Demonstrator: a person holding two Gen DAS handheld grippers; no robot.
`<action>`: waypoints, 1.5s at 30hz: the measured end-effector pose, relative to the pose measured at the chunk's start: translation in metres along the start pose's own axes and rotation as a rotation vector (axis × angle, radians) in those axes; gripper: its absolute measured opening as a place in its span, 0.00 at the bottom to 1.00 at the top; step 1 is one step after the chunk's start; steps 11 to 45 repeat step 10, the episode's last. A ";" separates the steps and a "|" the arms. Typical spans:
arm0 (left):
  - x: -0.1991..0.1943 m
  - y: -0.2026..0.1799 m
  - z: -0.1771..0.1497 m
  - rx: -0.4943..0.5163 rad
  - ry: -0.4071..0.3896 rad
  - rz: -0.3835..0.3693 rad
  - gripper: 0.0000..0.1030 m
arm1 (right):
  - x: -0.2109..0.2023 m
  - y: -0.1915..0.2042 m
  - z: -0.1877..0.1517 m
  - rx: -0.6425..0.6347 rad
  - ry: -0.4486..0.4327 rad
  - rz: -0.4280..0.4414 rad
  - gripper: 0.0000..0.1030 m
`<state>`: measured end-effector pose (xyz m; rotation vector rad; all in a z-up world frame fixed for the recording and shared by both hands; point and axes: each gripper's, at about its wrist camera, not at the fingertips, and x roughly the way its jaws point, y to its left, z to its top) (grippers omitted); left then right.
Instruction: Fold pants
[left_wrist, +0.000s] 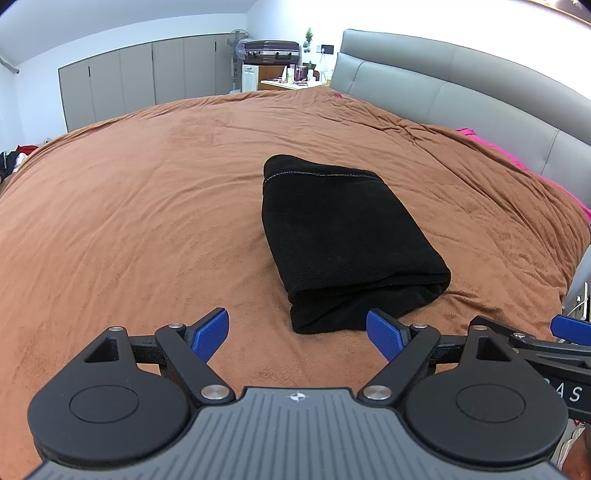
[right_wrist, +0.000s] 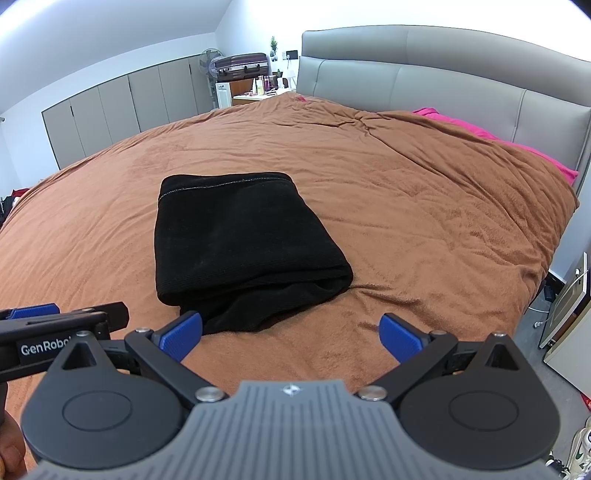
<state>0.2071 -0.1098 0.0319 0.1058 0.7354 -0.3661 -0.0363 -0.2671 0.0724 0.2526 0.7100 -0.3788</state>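
Note:
Black pants (left_wrist: 343, 236) lie folded into a thick rectangle on the brown bedspread (left_wrist: 147, 221), with the layered fold edge nearest me. They also show in the right wrist view (right_wrist: 240, 240). My left gripper (left_wrist: 297, 334) is open and empty, just short of the near edge of the pants. My right gripper (right_wrist: 290, 334) is open and empty, in front of the pants and a little to their right. The right gripper's blue pad shows at the left wrist view's right edge (left_wrist: 569, 326); the left gripper shows at the right wrist view's left edge (right_wrist: 33, 312).
A grey padded headboard (right_wrist: 406, 70) runs along the right side of the bed, with a pink sheet (right_wrist: 498, 136) showing beneath the spread. Grey wardrobes (left_wrist: 147, 81), a suitcase (left_wrist: 271, 51), a fan and a cluttered bedside table stand beyond the bed.

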 end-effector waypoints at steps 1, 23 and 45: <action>0.000 0.000 0.000 -0.002 0.000 -0.002 0.96 | 0.000 0.000 0.000 0.000 0.000 0.000 0.95; 0.000 -0.002 -0.001 -0.002 -0.018 0.000 0.96 | -0.001 0.001 0.000 0.001 -0.001 -0.001 0.95; 0.000 -0.002 -0.001 -0.002 -0.018 0.000 0.96 | -0.001 0.001 0.000 0.001 -0.001 -0.001 0.95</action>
